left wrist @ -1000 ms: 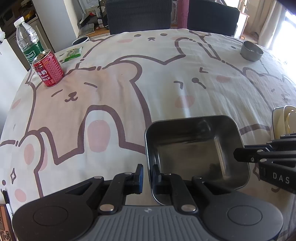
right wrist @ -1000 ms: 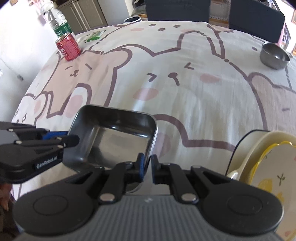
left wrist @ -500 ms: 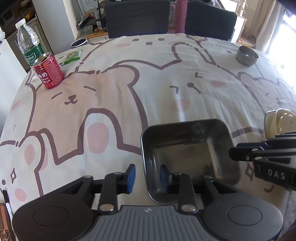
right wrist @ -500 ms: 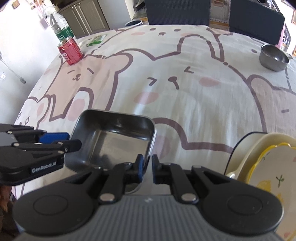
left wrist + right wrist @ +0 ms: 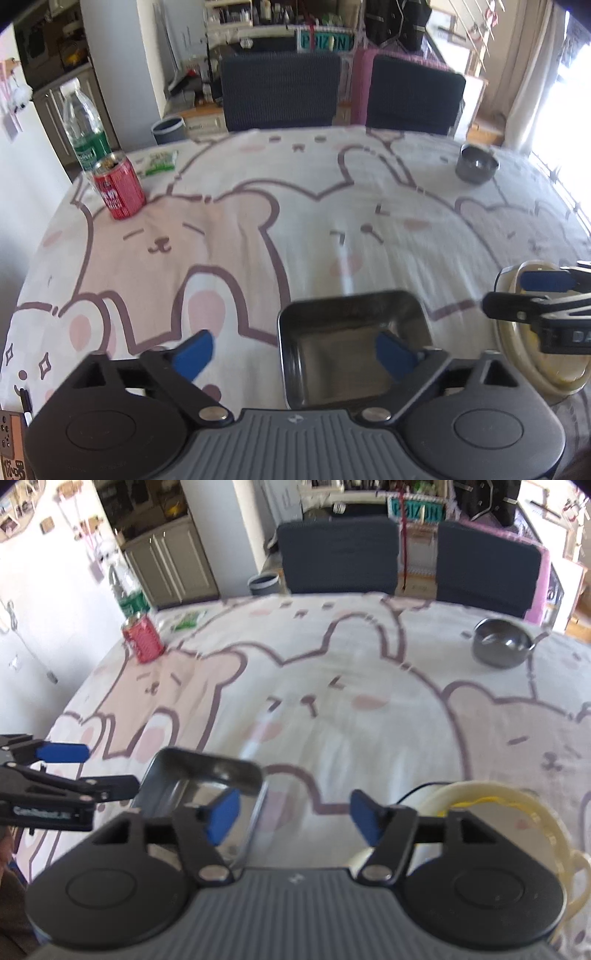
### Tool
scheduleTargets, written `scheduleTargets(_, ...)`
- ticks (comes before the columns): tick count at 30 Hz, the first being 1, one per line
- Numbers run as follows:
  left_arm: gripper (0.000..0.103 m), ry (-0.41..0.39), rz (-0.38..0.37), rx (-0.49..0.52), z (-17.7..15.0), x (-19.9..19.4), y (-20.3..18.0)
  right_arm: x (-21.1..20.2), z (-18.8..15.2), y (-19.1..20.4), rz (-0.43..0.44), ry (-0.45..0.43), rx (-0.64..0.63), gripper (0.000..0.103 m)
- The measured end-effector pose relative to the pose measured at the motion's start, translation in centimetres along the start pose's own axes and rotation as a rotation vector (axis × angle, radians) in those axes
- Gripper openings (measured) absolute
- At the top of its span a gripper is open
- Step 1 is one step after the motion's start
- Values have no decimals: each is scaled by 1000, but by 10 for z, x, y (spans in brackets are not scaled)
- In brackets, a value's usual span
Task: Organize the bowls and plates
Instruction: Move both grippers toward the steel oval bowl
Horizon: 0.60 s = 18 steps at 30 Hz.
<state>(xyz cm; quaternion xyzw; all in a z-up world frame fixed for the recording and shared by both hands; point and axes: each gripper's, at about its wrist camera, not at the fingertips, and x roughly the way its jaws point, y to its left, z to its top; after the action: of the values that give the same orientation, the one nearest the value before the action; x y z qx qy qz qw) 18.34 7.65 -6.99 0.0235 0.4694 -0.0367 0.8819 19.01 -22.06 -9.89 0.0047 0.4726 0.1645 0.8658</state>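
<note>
Over the square steel tray [image 5: 351, 347] on the worktop [image 5: 295, 221]: left gripper [image 5: 295, 350] and right gripper [image 5: 295, 812], jaws just spread, released; tray placed, steel bowl [image 5: 502, 646] probably next.

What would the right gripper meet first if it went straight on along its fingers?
Probably the bare tablecloth: the right gripper, jaws just opened and empty, points between the square metal tray and cream plates.

The left gripper [image 5: 295, 352] points steeply downward, its jaws just opened wide, blue pads [image 5: 194, 354] far apart and pressing on nothing. The right gripper [image 5: 295, 818] tilts down likewise, its jaws also just opened, pads [image 5: 221, 816] clear of any contact. Each gripper's fingers show at the edge of the other's view.
</note>
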Motion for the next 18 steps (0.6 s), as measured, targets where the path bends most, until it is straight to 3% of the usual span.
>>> scheduleTargets(3, 103, -27, 1, -2, 4, -5, -4, -15, -1, -15, -16, -44, 7, 97)
scheduleTargets(5, 103, -40, 3, -10, 8, -7, -8, -26, -2, -26, -40, -87, -1, 103)
scheduleTargets(10, 103, -90, 10, 11, 21, -12, -31, -51, -2, -62, -102, -166, 57, 103)
scheduleTargets(18, 103, -186, -79, 10, 49, -11, -81, -74, 2, -133, -223, -250, 170, 103)
